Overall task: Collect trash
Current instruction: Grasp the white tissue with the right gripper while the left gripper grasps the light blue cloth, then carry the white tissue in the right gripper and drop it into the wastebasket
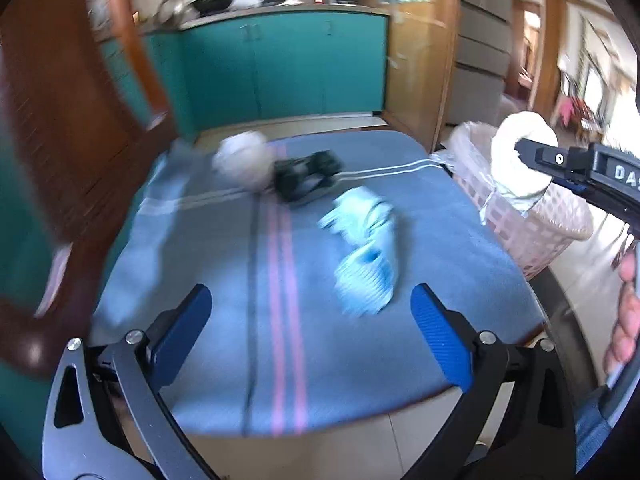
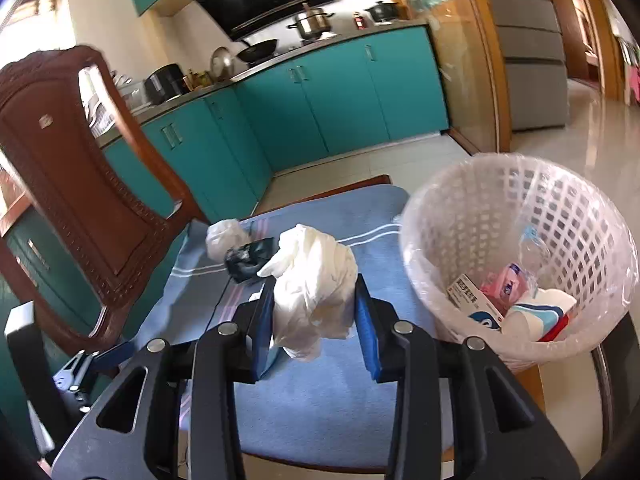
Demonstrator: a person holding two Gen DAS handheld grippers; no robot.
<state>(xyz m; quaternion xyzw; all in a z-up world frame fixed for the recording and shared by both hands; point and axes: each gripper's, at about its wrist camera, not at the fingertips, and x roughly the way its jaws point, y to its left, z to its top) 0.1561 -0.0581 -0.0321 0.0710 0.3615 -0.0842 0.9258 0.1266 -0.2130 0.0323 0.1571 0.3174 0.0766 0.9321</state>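
My right gripper [image 2: 314,300] is shut on a crumpled white tissue wad [image 2: 312,280], held above the blue cloth just left of the white lattice bin [image 2: 592,216]. From the left wrist view the same wad [image 1: 520,160] hangs over the bin's rim [image 1: 560,232], pinched by the right gripper [image 1: 532,160]. My left gripper [image 1: 312,312] stands open over the near edge of the cloth, nothing between its fingers. On the cloth lie a light blue crumpled wrapper [image 1: 364,248], a black crumpled piece [image 1: 308,176] and a whitish plastic ball [image 1: 244,162].
The bin, lined with clear plastic, holds boxes and packets [image 2: 516,304]. A carved brown chair back [image 2: 80,168] stands at the left of the blue-covered table [image 2: 320,400]. Teal kitchen cabinets [image 2: 340,92] lie beyond. A hand [image 1: 626,320] shows at the right edge.
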